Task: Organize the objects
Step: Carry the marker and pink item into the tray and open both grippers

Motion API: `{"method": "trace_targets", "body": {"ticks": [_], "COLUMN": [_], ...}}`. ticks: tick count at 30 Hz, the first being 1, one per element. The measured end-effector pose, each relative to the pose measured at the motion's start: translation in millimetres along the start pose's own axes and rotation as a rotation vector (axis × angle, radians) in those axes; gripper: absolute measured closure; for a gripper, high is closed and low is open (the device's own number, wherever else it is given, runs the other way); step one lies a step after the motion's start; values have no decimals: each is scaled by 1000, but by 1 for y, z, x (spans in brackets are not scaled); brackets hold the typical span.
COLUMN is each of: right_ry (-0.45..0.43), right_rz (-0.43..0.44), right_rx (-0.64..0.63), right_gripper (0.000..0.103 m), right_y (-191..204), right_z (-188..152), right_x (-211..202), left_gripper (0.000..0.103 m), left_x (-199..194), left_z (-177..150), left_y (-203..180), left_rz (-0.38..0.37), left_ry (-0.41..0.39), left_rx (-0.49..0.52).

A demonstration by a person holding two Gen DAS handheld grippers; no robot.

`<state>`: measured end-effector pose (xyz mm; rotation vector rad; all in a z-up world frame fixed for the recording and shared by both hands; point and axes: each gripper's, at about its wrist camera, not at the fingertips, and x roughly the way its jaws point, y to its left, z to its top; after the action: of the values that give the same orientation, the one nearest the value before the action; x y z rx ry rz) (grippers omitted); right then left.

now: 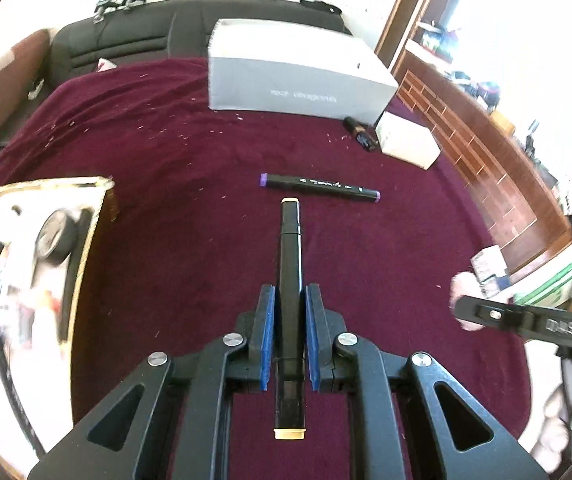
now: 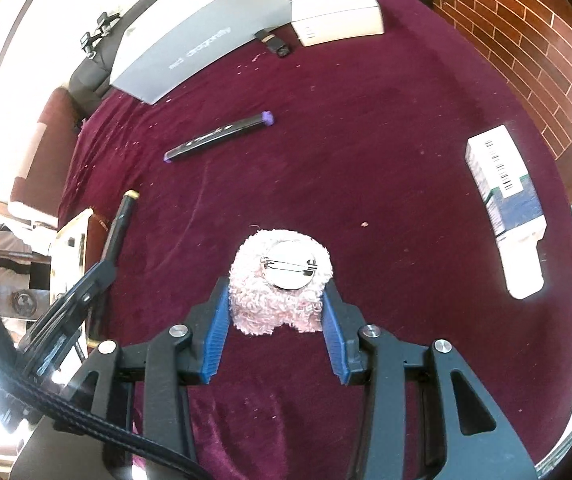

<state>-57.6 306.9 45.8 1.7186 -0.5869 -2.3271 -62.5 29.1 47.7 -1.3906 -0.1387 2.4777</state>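
My left gripper (image 1: 289,292) is shut on a black marker with cream end caps (image 1: 289,264), lifted above the maroon cloth (image 1: 166,184). That marker (image 2: 120,224) and the left gripper show at the left of the right wrist view. A second black marker with purple caps (image 1: 319,187) lies on the cloth just beyond it, also visible as the purple-capped marker (image 2: 218,135). My right gripper (image 2: 276,292) is shut on a fluffy pink brooch (image 2: 274,304), its round metal pin back (image 2: 289,266) facing up. The right gripper's arm (image 1: 525,320) and the pink brooch (image 1: 461,292) appear at the right of the left wrist view.
A gold-rimmed white tray (image 1: 98,216) holding several small items stands at the left. A large grey box (image 1: 293,76), a small white box (image 1: 405,140) and a small dark object (image 1: 361,132) sit at the far side. A barcoded carton (image 2: 505,200) lies at the right.
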Motion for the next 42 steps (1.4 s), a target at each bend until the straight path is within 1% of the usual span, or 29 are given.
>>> {"method": "trace_targets", "body": {"ticks": [5,8,12,15,16,20,24,28,31,35,38,42], "right_ry": [10,24,54,80,93,131,185,249,283,316,335,358], "right_rz": [30,50,82,107,121,152,185,209,212,196,158,69], "right_rx": [-33,-59,-107,-152,-174,-251,-325,-410,-459,-514,-558,-620], "right_gripper": [62,62,62,62,62,62,61,61,61,61,61,61], "right_y": [19,35,63,91,105,149,195,244,272,302,319,333], "right_z": [-9,-16,-25,-34,-38,-51,-68,-92,-108,-127,-139,-152], "right_x": [-2,1,10,21,26,41,59,81,96,114,126,148], "left_gripper": [92,92,91,91,91,91,91,91,91,91,91,91], "left_x": [-50,-75,-98,-112,-117,-124,-125,-117,-108,-98,-95,-91], "left_z": [-20,-33,-53,-70,-76,-97,-114,-125,-129,-129,-129,-128], "left_y": [27,45,77,107,119,163,194,218,231,239,246,252], "left_rz": [-13,25,83,125,150,210,230,231,212,202,200,225], "left_ry": [-49,-82,-94,-97,-96,-84,-62,-36,-13,12,20,23], "left_rx": [-52,-74,-129,-189,-208,-286,-333,-353,-352,-330,-315,-296]}}
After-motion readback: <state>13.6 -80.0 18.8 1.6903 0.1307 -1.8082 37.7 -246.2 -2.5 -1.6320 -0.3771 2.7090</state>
